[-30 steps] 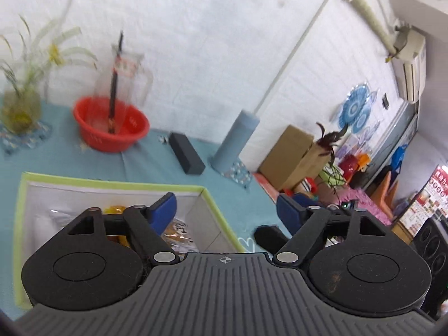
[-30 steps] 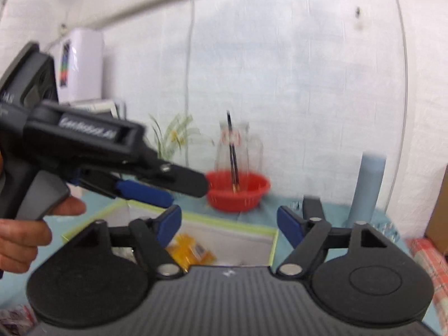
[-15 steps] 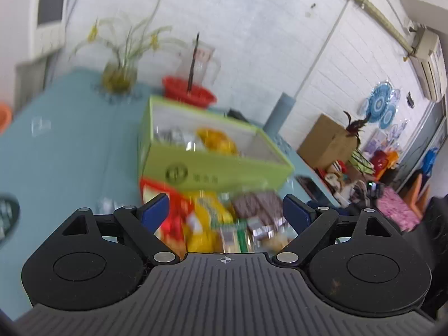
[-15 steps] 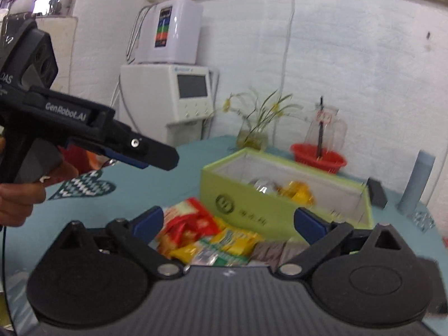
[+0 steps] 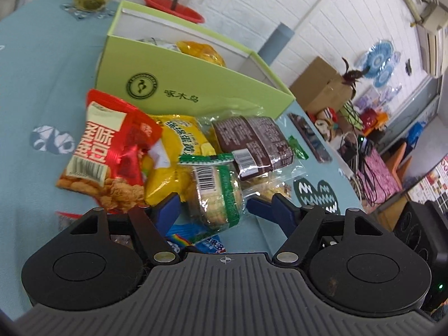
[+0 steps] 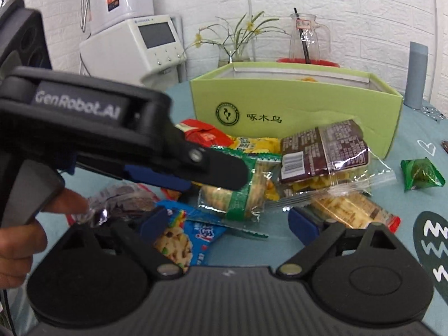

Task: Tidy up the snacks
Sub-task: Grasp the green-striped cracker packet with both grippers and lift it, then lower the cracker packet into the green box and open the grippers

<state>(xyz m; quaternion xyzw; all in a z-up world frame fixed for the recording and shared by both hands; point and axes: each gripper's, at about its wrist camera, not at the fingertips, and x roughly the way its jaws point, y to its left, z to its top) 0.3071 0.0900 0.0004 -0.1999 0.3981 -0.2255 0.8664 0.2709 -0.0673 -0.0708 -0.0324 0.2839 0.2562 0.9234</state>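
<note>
The left gripper (image 5: 214, 208) sits low over a pile of snacks on a blue table (image 5: 42, 84). Its jaws are closing, and a green pack of crackers (image 5: 217, 193) lies between them. The blue fingers (image 5: 168, 208) are close to the pack, but they do not look like they press on it.

The right gripper (image 6: 228, 222) is beside it, just in front of the same pile. Its jaws are wide apart and closing a little. Nothing is held between them; a blue cookie bag (image 6: 184, 238) lies just under the left finger.

A hand (image 6: 16, 240) holds the left gripper's handle.

Next in the pile come a red bag (image 5: 112, 151), a yellow bag (image 5: 176, 154) and a brown pack (image 5: 254, 145), all touching each other. A small green candy (image 6: 421, 175) lies alone to the right.

Just behind the pile stands a green box (image 5: 196, 84), open on top, with a few snacks inside. Farther back are a red bowl (image 5: 173, 7) and a glass jug (image 6: 306, 39), by the white wall.
</note>
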